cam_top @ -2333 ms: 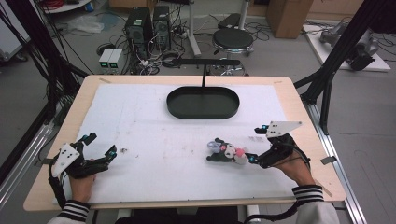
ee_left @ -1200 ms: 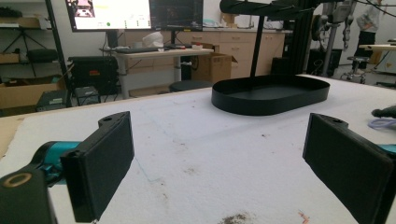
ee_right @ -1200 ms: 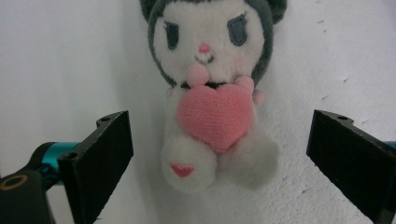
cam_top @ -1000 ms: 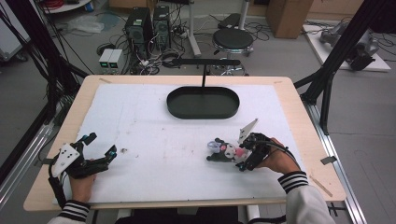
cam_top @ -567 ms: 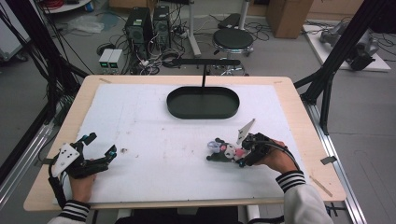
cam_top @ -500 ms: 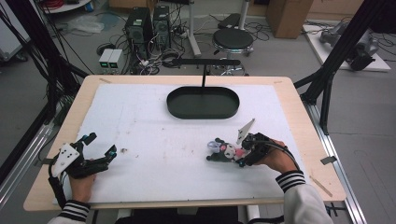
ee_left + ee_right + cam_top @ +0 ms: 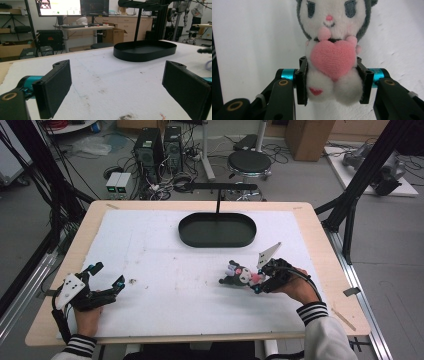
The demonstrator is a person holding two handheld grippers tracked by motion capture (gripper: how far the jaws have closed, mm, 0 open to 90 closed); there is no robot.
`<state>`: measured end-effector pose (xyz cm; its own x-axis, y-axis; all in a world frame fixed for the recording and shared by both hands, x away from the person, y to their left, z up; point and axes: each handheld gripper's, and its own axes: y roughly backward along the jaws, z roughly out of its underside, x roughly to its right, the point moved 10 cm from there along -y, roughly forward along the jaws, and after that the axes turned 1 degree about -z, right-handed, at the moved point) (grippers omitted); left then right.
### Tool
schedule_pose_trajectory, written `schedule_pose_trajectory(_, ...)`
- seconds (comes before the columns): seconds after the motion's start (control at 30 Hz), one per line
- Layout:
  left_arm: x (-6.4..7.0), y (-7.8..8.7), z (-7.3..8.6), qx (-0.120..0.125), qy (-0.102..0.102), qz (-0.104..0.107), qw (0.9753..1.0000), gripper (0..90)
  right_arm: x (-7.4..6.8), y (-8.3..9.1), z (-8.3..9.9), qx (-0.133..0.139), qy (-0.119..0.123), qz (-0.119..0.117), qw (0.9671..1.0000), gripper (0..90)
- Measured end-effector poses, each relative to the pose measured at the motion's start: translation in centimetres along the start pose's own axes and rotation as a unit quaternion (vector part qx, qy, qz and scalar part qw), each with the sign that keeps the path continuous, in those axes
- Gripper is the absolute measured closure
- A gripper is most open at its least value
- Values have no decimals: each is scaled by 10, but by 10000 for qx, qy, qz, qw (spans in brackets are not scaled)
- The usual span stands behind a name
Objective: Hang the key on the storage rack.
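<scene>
Already the right gripper [image 7: 332,82] clamps the plush toy [image 7: 332,50] at mid-frame, unlifted; lower left, the left gripper [image 7: 102,280] gapes idle.

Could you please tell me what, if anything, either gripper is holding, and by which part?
The right gripper is clamped on the plush toy at its lower body, a jaw on each side. The left gripper is open, holding nothing.

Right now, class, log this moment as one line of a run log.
right gripper: shut on plush toy, lying on white mat | left gripper: open, idle | black oval tray: empty
</scene>
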<state>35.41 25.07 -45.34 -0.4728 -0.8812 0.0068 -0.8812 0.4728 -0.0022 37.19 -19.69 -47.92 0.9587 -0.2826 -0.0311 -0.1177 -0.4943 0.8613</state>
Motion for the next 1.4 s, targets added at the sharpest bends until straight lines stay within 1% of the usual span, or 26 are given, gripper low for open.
schedule_pose_trajectory(0.13,0,0,0,-5,4,-6,10000,92,5,9,-7,365,-177,112,9991,549)
schedule_pose_trajectory(0.23,0,0,0,-13,7,-8,10000,92,11,19,-16,811,-261,195,9962,549)
schedule_pose_trajectory(0.33,0,0,0,-14,5,-7,10000,92,14,23,-19,945,-303,290,9946,549)
schedule_pose_trajectory(0.4,0,0,0,-14,5,-7,10000,92,18,27,-22,1090,-408,418,9923,549)
schedule_pose_trajectory(0.43,0,0,0,-14,2,-6,10000,92,23,32,-25,1313,-530,529,9885,549)
schedule_pose_trajectory(0.47,0,0,0,-14,2,-6,10000,92,23,32,-25,1313,-530,529,9885,549)
schedule_pose_trajectory(0.53,0,0,0,-13,3,-6,10000,92,29,37,-29,1512,-645,673,9841,549)
schedule_pose_trajectory(0.57,0,0,0,-14,0,-5,10000,92,34,41,-32,1676,-723,831,9797,549)
schedule_pose_trajectory(0.6,0,0,0,-14,0,-5,10000,92,34,41,-32,1676,-723,831,9797,549)
schedule_pose_trajectory(0.63,0,0,0,-13,1,-6,10000,92,40,46,-36,1868,-823,952,9743,549)
schedule_pose_trajectory(0.73,0,0,0,-13,-1,-6,10000,92,45,50,-39,1967,-906,1063,9705,549)
schedule_pose_trajectory(0.77,0,0,0,-17,-4,-5,10000,92,51,56,-44,2178,-1040,1158,9635,549)
schedule_pose_trajectory(0.8,0,0,0,-17,-4,-5,10000,92,51,56,-44,2178,-1040,1158,9635,549)
schedule_pose_trajectory(0.83,0,0,0,-17,-5,-6,10000,92,58,60,-46,2337,-1204,1275,9564,549)
schedule_pose_trajectory(0.87,0,0,0,-17,-5,-6,10000,92,58,60,-46,2337,-1204,1275,9564,549)
schedule_pose_trajectory(0.9,0,0,0,-16,-4,-6,10000,92,64,64,-47,2443,-1321,1372,9508,549)
schedule_pose_trajectory(0.93,0,0,0,-16,-4,-6,10000,92,64,64,-47,2443,-1321,1372,9508,549)
schedule_pose_trajectory(0.97,0,0,0,-17,-5,-6,10000,92,70,68,-48,2561,-1471,1474,9440,549)
schedule_pose_trajectory(1.0,0,0,0,-17,-5,-6,10000,92,70,68,-48,2561,-1471,1474,9440,549)
schedule_pose_trajectory(1.07,0,0,0,-17,-6,-2,10000,92,76,73,-49,2683,-1609,1568,9368,549)
schedule_pose_trajectory(1.1,0,0,0,-16,-5,-4,10000,92,82,80,-51,2784,-1693,1690,9302,549)
schedule_pose_trajectory(1.13,0,0,0,-16,-5,-4,10000,92,82,80,-51,2784,-1693,1690,9302,549)
schedule_pose_trajectory(1.17,0,0,0,-17,-6,-3,10000,92,86,85,-54,2874,-1745,1781,9248,549)
schedule_pose_trajectory(1.2,0,0,0,-17,-5,-5,10000,92,86,85,-54,2874,-1745,1781,9248,549)
schedule_pose_trajectory(1.23,0,0,0,-17,-4,-4,10000,92,89,90,-57,2948,-1866,1785,9200,549)
schedule_pose_trajectory(1.4,0,0,0,-15,-4,-4,10000,92,96,96,-63,3020,-1952,1861,9144,549)
